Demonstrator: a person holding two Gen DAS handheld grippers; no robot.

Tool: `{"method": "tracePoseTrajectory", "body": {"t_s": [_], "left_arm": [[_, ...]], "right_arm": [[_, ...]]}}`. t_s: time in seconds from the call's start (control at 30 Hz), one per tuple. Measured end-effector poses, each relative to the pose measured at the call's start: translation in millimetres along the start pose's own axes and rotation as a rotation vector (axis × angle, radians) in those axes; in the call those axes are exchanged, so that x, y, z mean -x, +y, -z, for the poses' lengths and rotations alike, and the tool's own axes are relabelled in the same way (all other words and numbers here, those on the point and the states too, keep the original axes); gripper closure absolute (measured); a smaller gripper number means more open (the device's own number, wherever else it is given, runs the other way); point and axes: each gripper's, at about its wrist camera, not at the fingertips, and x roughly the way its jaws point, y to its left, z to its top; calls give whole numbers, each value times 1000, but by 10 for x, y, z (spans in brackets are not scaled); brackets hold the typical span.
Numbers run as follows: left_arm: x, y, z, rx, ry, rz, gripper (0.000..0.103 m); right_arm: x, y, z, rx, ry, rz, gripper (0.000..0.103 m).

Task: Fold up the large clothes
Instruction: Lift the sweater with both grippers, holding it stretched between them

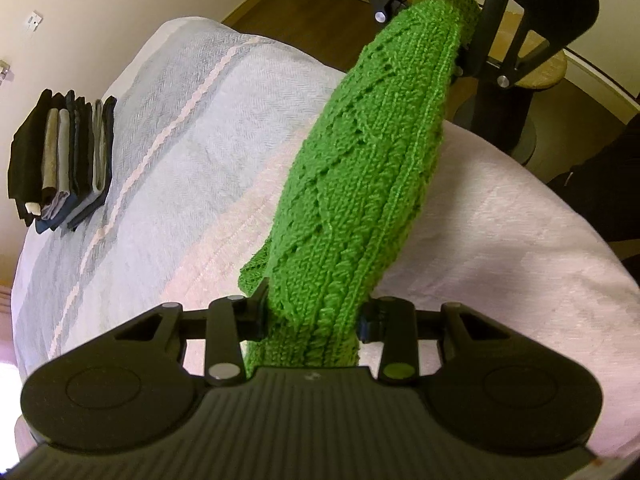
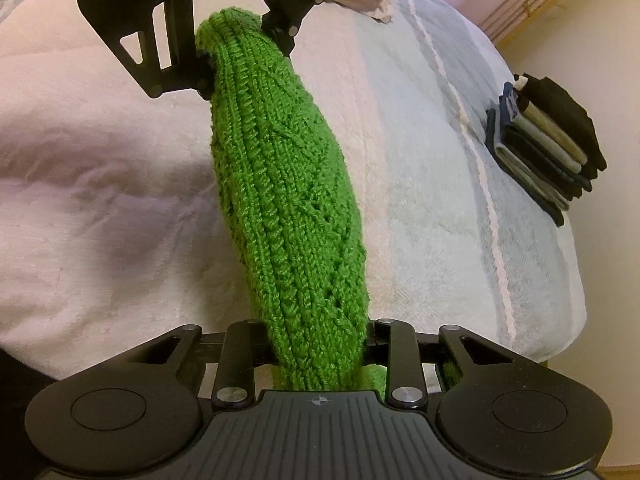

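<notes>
A bright green knitted garment [image 1: 360,184] hangs bunched and stretched in the air between both grippers, above a bed. My left gripper [image 1: 314,320] is shut on one end of it. The right gripper [image 1: 452,24] shows at the top of the left wrist view, clamped on the far end. In the right wrist view the same green knit [image 2: 288,208] runs from my right gripper [image 2: 320,344], shut on it, up to the left gripper [image 2: 236,52] at the top. The fingertips are buried in the wool.
The bed [image 1: 160,152] carries a pale pink cover [image 2: 100,168] and a light blue-grey striped blanket [image 2: 460,208]. A stack of folded dark and grey clothes [image 1: 64,160] [image 2: 548,144] lies near the bed's edge. A round wooden stool [image 1: 540,68] stands beyond the bed.
</notes>
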Motion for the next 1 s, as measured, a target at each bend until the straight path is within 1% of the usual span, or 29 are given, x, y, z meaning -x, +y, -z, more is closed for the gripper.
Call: {"method": "tracePoseTrajectory", "body": {"t_s": [0.37,0.57,0.67,0.8,0.93,1.0], "left_arm": [[399,-182,142,51,1,-5,69],[596,-207,130,75,3,-12,69],[682,-167,61,88,15,-23,69],[759,-69,-82,117,35,-38,69],[758,143,-335,140,52,-46,69],[713,257,-506,155,61,-49,69]], "right_arm": [[360,228,-70,54,-19,-10,77],[558,304,-97,81,-29,-8,77],[646,240,-100,99,-42,-13,77],[705,59,-94,136,-66,-21,77],[733,-223,-17,161,-88,-25,77],[728,-429,59,172,-99,-33,77]]}}
